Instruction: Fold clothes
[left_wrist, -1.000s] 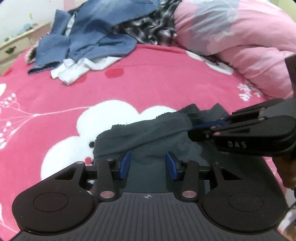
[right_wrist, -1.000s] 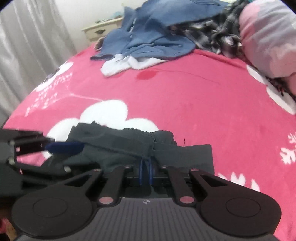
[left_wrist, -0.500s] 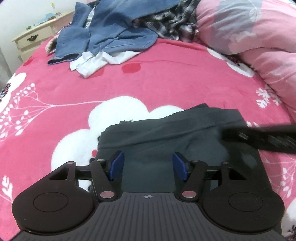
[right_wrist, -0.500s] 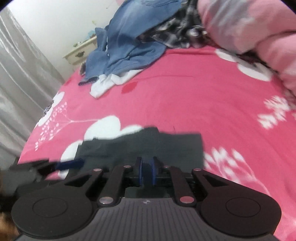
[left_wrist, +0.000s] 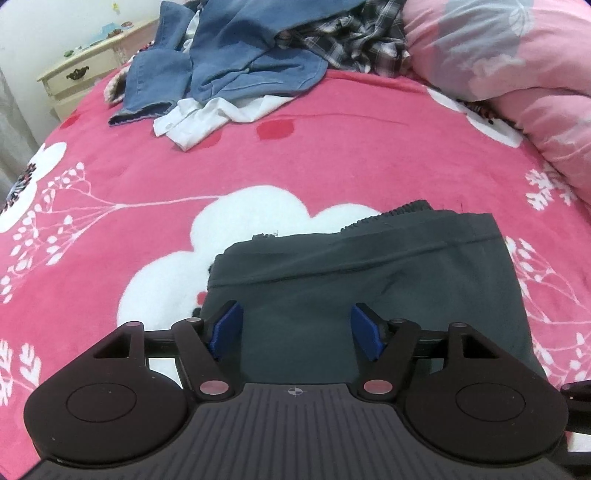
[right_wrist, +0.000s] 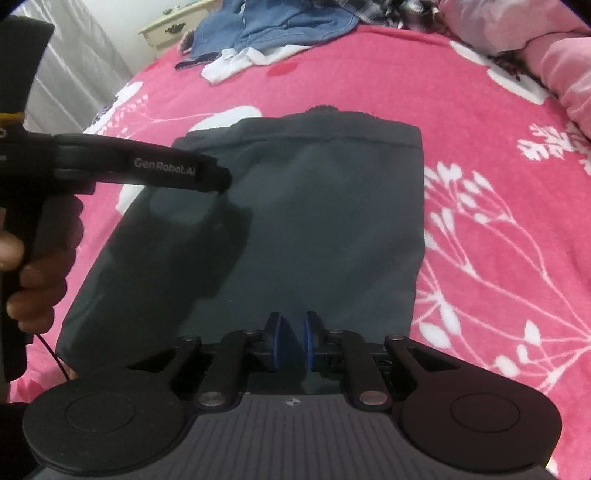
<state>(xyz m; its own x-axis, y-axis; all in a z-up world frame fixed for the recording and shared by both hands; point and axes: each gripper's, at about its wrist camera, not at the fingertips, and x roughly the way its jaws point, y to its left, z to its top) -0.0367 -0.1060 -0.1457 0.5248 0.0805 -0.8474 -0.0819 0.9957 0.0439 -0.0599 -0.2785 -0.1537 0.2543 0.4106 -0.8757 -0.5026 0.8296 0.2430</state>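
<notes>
A dark grey garment (left_wrist: 369, 288) lies folded flat in a rectangle on the pink flowered bedspread (left_wrist: 295, 155). My left gripper (left_wrist: 297, 328) hovers over its near left part, and its jaws are opening wide with nothing pinched between the blue pads. In the right wrist view the same garment (right_wrist: 295, 221) fills the middle. A hand (right_wrist: 40, 258) holds the left gripper (right_wrist: 219, 177) above the garment's left side. My right gripper (right_wrist: 292, 339) sits over the garment's near edge. Its pads stand a narrow gap apart, and no cloth is caught between them.
At the far end of the bed lies a heap of clothes: blue denim (left_wrist: 240, 48), a white shirt (left_wrist: 207, 118) and a plaid shirt (left_wrist: 354, 40). A pink duvet (left_wrist: 517, 74) is bunched at the right. A cream nightstand (left_wrist: 81, 74) and a curtain (right_wrist: 74, 74) stand at the left.
The bunched garment now lies flat and smooth. My left jaws have widened. The right gripper has let the cloth go, parted its pads slightly and drawn out of the left wrist view.
</notes>
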